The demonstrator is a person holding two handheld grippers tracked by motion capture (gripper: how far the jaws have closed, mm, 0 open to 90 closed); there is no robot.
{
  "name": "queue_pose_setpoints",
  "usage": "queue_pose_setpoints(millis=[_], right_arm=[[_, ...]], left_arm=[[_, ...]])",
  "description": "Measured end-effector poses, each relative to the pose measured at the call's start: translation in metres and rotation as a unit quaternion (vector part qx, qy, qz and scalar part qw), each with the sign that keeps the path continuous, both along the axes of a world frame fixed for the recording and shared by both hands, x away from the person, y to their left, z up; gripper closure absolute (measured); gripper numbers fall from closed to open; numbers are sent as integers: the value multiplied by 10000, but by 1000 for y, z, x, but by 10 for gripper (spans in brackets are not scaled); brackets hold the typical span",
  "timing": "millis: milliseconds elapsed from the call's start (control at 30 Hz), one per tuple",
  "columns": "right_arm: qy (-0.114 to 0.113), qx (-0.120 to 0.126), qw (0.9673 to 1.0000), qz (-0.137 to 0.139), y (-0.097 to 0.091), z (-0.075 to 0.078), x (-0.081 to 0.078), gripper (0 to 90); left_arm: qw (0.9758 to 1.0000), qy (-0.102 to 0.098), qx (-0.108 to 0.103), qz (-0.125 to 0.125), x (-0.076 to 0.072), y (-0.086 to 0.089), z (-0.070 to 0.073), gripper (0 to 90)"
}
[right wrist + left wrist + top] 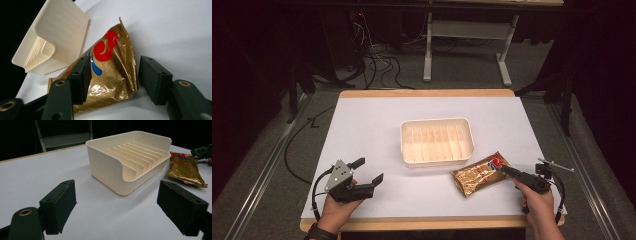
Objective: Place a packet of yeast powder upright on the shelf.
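Observation:
A gold foil packet (477, 175) with red and blue print lies flat on the white table, just right of the front of a cream ribbed tray (437, 121). My right gripper (504, 170) is at the packet's right end, near its red mark. In the right gripper view the gripper (113, 75) is open, its jaws on either side of the packet's (110, 62) crinkled end, with the tray (62, 27) behind. My left gripper (371, 170) is open near the front left of the table. It (117, 205) faces the tray's corner (105, 162), with nothing between its jaws.
The white table top (372, 130) has a wooden edge along the front and back. Beyond the table, cables (382, 62) lie on the grey floor beside a white table frame (428, 50). The other gripper's tip (202, 151) shows past the packet (185, 167).

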State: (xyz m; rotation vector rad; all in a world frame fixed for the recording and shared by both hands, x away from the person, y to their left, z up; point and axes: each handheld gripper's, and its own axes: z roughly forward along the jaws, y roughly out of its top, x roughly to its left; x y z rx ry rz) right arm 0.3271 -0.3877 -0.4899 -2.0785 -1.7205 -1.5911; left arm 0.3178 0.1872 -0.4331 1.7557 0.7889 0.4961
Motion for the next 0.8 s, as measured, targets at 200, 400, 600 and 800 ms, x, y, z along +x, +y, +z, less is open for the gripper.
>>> queue_pose_setpoints(millis=[200,400,600,800], right_arm=[[121,151,9998,56,-1,-3,4,610],[-79,195,9998,68,-3,3,1,850],[-577,-76,9982,137,3,19,-5,889],[-969,-332,9947,128,10,32,-11,892]], left_arm=[[10000,15,35,-30,0,-1,-1,161],[10000,8,49,-24,-1,-1,0,161],[10000,-4,57,-35,-1,-1,0,161],[10000,-6,51,-45,-1,-1,0,161]])
